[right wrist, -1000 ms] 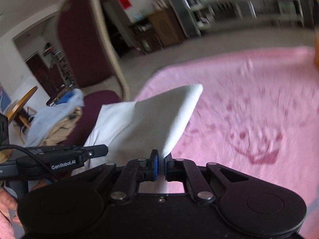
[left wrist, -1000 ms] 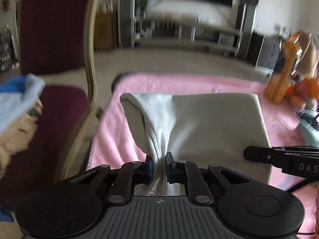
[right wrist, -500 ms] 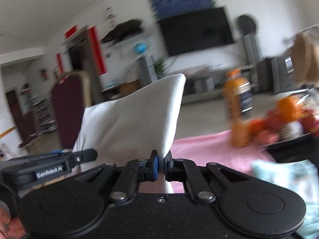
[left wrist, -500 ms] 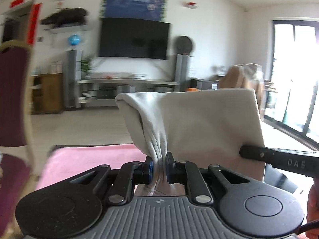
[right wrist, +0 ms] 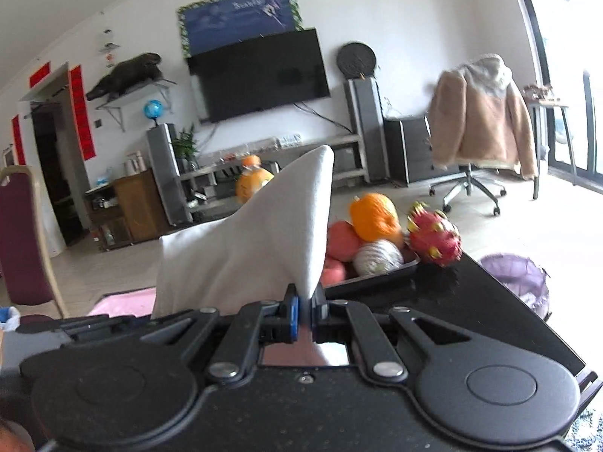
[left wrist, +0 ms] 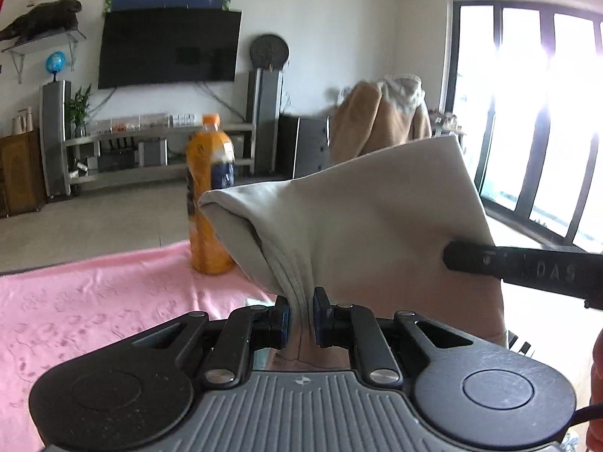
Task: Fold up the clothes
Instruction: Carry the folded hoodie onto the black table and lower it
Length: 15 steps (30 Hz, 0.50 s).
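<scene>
living room backdrop: wall tv (left wrist: 167,47), steel media shelf (left wrist: 150,139), tan jacket (right wrist: 482,120) draped on an office chair, bright glass doors to the right.

pink cloth-covered table (left wrist: 86,301) sits low in the left view, with an orange drink bottle (left wrist: 209,203) standing at its far edge.

left gripper (left wrist: 301,314): clamped on a bunched, seamed edge of the pale grey garment (left wrist: 361,218). fabric fans up and forward from the jaws.

right gripper (right wrist: 304,310): pinched tight on another edge of that folded piece, which rises to a point in front of the lens. its finger also crosses the right side of the left view.

what changed: a second ago both cams looked down at the pink cloth with the garment just above it, burgundy chair (right wrist: 22,237) close by. now both look out level across the room, and the garment is fully airborne, off the table, held between the two tools. views have also swung right: fruit tray (right wrist: 388,233) with orange, apples and dragon fruit (right wrist: 433,237) on a dark surface now fills the right cam.

read: looks like the fold on this piece is done and it's in transit to a stack spot somewhere right. drop point not visible, can't tell where.

risk: loose layers could slip open if either grip eases mid-carry.
</scene>
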{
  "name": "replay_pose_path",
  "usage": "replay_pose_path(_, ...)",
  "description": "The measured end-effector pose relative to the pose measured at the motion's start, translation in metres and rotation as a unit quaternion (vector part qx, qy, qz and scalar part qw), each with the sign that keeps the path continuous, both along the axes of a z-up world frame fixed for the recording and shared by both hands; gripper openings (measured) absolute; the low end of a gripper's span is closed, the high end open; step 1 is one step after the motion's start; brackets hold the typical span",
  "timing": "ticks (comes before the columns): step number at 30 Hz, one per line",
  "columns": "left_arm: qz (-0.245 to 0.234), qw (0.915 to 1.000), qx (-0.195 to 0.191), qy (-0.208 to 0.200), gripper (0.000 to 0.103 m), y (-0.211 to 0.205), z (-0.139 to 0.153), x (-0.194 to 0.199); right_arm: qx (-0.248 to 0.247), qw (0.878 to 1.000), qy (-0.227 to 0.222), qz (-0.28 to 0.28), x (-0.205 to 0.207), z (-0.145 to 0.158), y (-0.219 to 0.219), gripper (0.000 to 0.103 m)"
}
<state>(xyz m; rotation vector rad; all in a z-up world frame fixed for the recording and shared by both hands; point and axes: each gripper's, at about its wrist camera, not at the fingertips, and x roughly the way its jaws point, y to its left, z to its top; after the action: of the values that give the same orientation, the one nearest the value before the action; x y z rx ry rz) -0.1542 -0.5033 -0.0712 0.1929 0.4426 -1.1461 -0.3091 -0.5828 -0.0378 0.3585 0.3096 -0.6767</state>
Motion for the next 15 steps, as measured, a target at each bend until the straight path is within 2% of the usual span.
replay_pose_path(10, 0.022, 0.9960, 0.084, 0.021, 0.015, -0.062, -0.056, 0.040, 0.059, 0.998, 0.034, -0.001, 0.029, -0.065, -0.065, 0.006)
replay_pose_path(11, 0.025, 0.9952, 0.092, 0.022, 0.017, -0.070, -0.060, 0.046, 0.064, 0.997, 0.035, -0.002, 0.032, -0.070, -0.070, 0.006)
replay_pose_path(13, 0.039, 0.9923, 0.115, 0.022, 0.033, -0.082, -0.069, 0.056, 0.073, 0.996, 0.043, -0.003, 0.040, -0.080, -0.083, 0.007)
replay_pose_path(14, 0.055, 0.9900, 0.128, 0.019, 0.036, -0.086, -0.072, 0.060, 0.075, 0.995, 0.058, -0.005, 0.044, -0.086, -0.089, 0.012)
replay_pose_path(15, 0.069, 0.9879, 0.138, 0.017, 0.035, -0.088, -0.073, 0.064, 0.078, 0.994, 0.077, -0.013, 0.047, -0.093, -0.095, 0.026)
